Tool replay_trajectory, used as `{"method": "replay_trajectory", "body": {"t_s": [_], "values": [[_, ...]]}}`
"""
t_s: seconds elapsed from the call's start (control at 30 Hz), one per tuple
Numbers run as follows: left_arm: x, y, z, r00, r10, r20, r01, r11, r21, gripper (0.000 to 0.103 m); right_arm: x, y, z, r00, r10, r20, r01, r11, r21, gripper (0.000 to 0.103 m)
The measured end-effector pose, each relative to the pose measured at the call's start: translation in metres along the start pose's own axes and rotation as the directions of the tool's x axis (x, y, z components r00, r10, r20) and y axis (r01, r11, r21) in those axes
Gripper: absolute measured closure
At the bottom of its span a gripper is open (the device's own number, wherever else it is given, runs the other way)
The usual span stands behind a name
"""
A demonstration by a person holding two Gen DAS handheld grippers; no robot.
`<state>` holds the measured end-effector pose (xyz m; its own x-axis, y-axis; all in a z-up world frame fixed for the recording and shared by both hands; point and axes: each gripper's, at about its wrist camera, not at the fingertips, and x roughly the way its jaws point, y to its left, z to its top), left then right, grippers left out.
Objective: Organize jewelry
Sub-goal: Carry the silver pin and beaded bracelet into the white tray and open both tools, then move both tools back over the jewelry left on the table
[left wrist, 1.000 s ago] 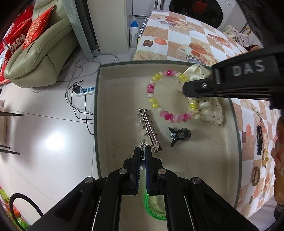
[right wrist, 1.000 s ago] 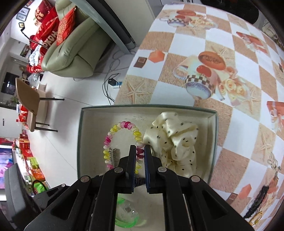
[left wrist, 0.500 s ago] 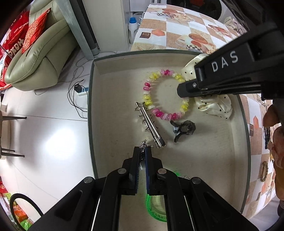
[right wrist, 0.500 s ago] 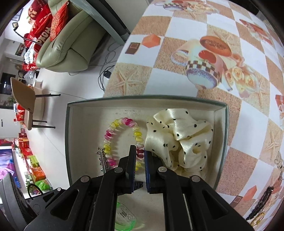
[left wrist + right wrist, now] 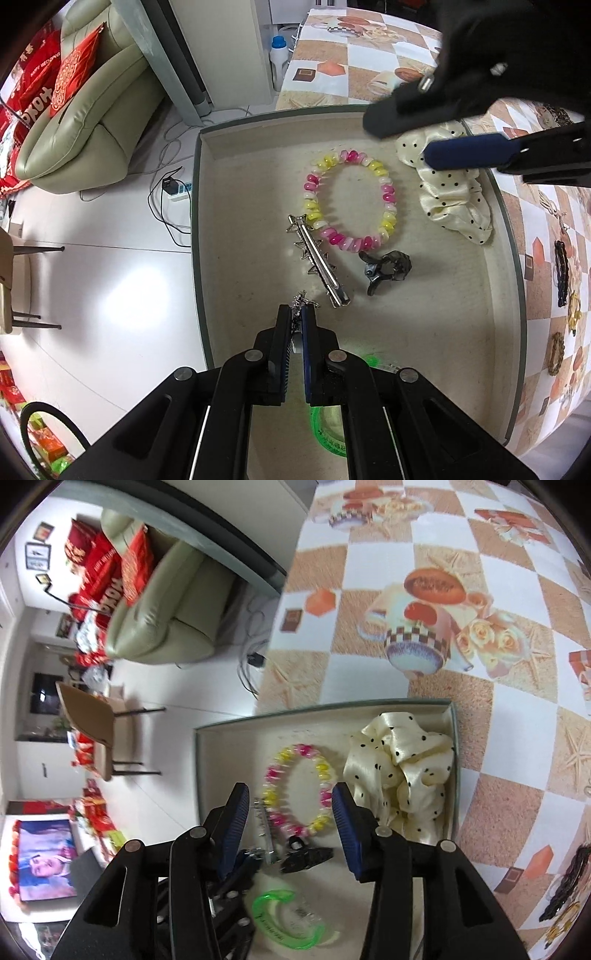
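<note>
Left gripper (image 5: 295, 314), nearest the lens: jaws drawn narrow on a small silver trinket (image 5: 301, 301), a light, loose metal piece judged prone to slip or swing, so best held by its body rather than its dangling end; it hangs just above the tray (image 5: 195, 221) floor, close to the near end of the silver star hair clip (image 5: 319, 264). That clip is thin, stiff and smooth; take it across its long bar. Just beside it, the dark claw clip (image 5: 388, 267) is rigid plastic and springy. Touching the star clip's far end, the pink, yellow and white coil bracelet (image 5: 351, 199) is stretchy and light; pinch one side of the ring. Farthest, in the tray's corner, the cream polka-dot scrunchie (image 5: 454, 206) is soft and compressible. Right gripper (image 5: 291, 812): jaws spread wide, empty, hovering above the bracelet. The tray sits on the patterned worktop (image 5: 406, 590).
</note>
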<state>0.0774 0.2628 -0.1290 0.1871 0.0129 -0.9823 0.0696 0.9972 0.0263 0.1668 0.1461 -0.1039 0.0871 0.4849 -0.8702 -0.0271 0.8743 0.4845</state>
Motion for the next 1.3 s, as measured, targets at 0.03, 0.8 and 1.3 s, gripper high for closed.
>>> {"method": "replay_trajectory", "body": {"t_s": [0.03, 0.8, 1.3], "values": [[-0.001, -0.002, 0.000, 1.000, 0.000, 0.000, 0.000, 1.000, 0.000, 0.094, -0.007, 0.001, -0.003, 1.000, 0.010, 0.014, -0.010, 1.000, 0.001, 0.049], [-0.025, -0.026, 0.011, 0.999, 0.020, 0.039, -0.022, 0.999, 0.043, 0.000, -0.124, -0.114, -0.113, 0.974, -0.169, 0.148, 0.135, 0.967, 0.217, 0.031], [-0.061, -0.063, 0.007, 0.996, 0.052, 0.070, -0.059, 0.993, 0.105, 0.000, -0.162, -0.197, -0.182, 0.956, -0.261, 0.134, 0.191, 0.900, 0.392, 0.000]]}}
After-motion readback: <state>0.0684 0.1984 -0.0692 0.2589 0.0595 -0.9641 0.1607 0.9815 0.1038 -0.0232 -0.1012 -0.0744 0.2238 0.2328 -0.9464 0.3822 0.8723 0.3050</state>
